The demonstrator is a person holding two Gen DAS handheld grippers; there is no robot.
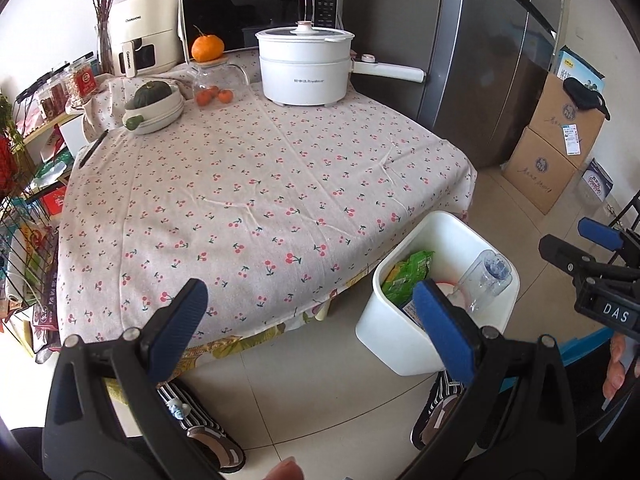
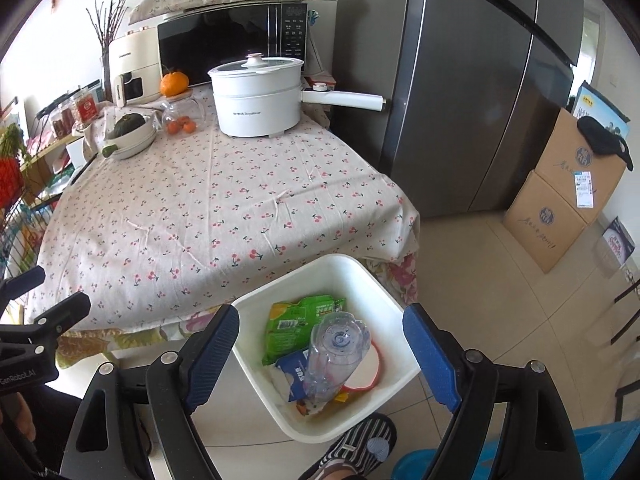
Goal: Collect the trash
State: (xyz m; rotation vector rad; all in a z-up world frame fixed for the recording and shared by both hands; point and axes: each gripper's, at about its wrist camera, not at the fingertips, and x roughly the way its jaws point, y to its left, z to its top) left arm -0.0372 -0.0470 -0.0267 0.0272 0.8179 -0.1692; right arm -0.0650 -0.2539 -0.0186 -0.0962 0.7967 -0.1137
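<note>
A white trash bin (image 1: 404,340) (image 2: 400,376) stands on the floor at the table's near right corner. Inside lie a clear plastic bottle (image 2: 336,356) (image 1: 486,278), a green snack wrapper (image 2: 304,316) (image 1: 408,276), a blue packet (image 2: 294,372) and a red-rimmed lid (image 2: 376,376). My left gripper (image 1: 316,320) is open and empty, above the table's near edge, left of the bin. My right gripper (image 2: 320,356) is open and empty, directly above the bin; it also shows in the left wrist view (image 1: 576,248).
The cherry-print tablecloth (image 1: 256,184) covers the table. At its back stand a white electric pot (image 1: 304,66), a glass jar with oranges (image 1: 212,84), a bowl with a squash (image 1: 154,106) and a microwave (image 1: 260,8). A fridge (image 2: 472,92) and cardboard boxes (image 2: 560,200) are on the right.
</note>
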